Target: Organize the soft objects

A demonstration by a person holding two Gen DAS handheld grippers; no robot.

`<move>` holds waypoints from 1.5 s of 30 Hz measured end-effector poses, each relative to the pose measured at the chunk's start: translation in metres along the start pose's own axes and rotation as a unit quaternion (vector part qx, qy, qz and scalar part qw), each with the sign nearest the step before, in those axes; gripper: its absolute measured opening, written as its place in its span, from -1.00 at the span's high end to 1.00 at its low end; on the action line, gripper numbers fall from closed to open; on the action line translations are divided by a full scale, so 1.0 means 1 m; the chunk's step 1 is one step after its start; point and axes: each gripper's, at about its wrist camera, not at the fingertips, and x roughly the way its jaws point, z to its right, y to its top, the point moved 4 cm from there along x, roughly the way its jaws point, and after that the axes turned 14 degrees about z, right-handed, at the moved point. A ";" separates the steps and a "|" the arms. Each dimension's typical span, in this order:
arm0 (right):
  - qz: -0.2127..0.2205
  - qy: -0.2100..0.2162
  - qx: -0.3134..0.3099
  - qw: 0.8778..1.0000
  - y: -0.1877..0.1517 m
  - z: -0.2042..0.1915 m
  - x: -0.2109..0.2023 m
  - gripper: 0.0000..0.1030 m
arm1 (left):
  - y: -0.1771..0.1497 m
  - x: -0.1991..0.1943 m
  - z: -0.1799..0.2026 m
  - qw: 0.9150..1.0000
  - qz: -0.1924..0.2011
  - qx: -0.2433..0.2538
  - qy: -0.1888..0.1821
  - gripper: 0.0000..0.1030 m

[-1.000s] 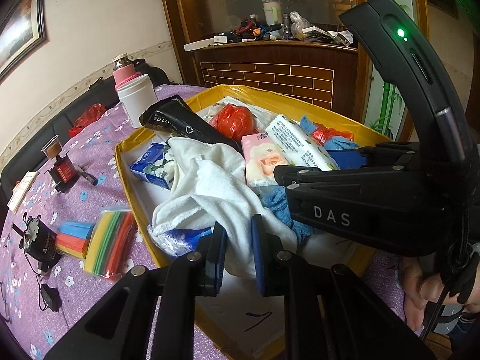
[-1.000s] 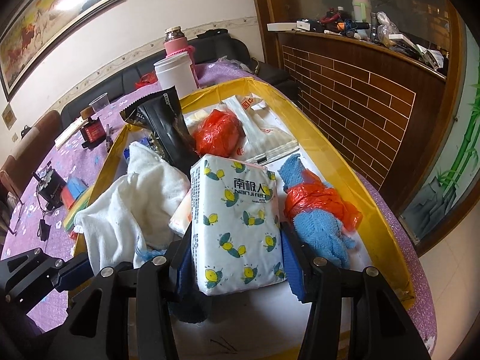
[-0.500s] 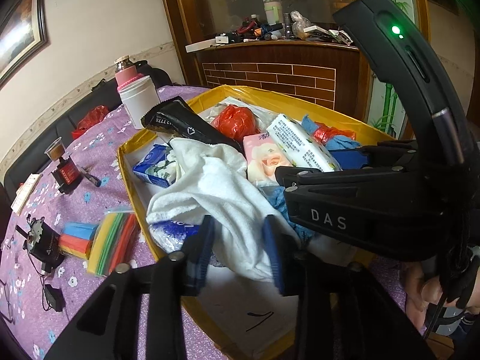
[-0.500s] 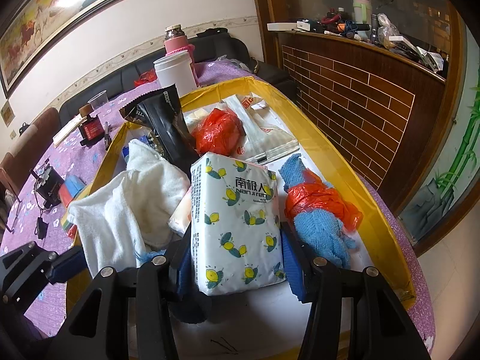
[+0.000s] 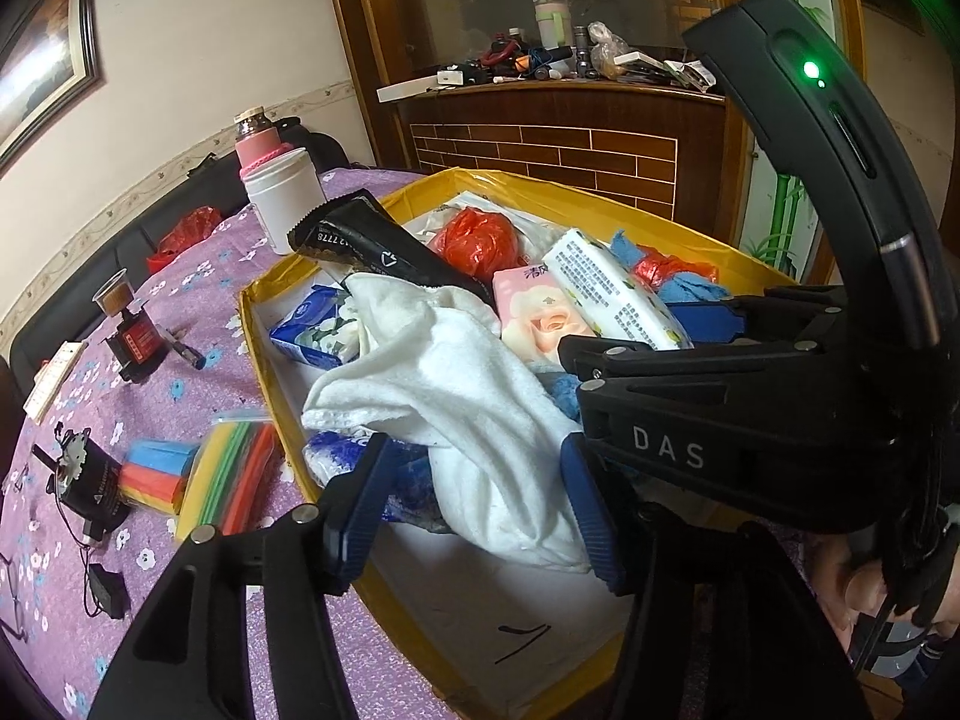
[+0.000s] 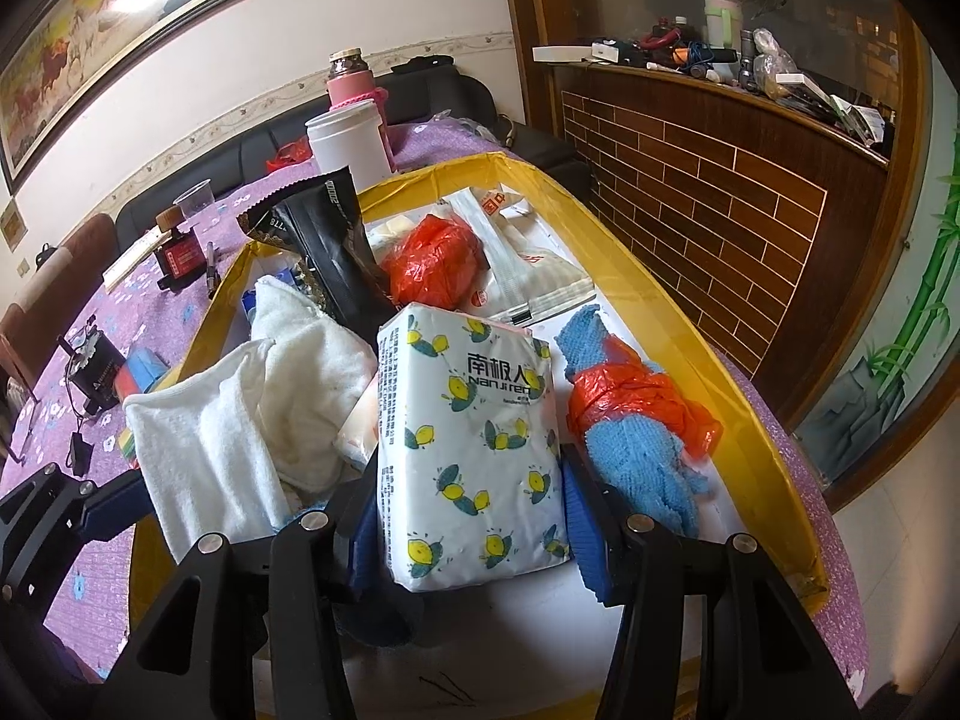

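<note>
A yellow-rimmed box (image 5: 264,360) (image 6: 690,324) holds soft things. A white towel (image 5: 456,396) (image 6: 240,414) lies heaped in its near left part. My left gripper (image 5: 480,516) is open, its blue pads either side of the towel's lower end. My right gripper (image 6: 465,516) is shut on a white tissue pack with lemon print (image 6: 474,450), also seen in the left wrist view (image 5: 612,294). A blue cloth with a red bag (image 6: 636,420), a red bag (image 6: 432,258), a black pouch (image 6: 336,240) and a blue tissue pack (image 5: 312,330) lie in the box.
The box stands on a purple flowered tablecloth (image 5: 150,312). Left of it lie a bag of coloured sponges (image 5: 222,480), a small motor (image 5: 84,480) and an ink bottle (image 5: 135,336). A white jar (image 6: 348,138) and pink flask (image 6: 351,81) stand behind. A brick counter (image 6: 720,180) is at right.
My left gripper has opened wide, from nearly shut, and the towel now lies between its pads. The right gripper still holds the tissue pack in place.
</note>
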 end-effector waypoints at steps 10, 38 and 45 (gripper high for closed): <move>-0.002 -0.007 -0.021 1.000 -0.002 -0.005 -0.002 -0.45 | 0.001 -0.005 0.005 1.000 0.011 0.015 0.004 -0.49; 0.062 0.000 0.000 0.998 0.004 -0.001 -0.025 -0.53 | 0.003 -0.009 0.008 0.999 0.018 0.028 0.016 -0.65; 0.076 -0.001 0.007 0.997 0.006 0.001 -0.030 -0.55 | 0.003 -0.010 0.008 0.999 0.019 0.029 0.017 -0.66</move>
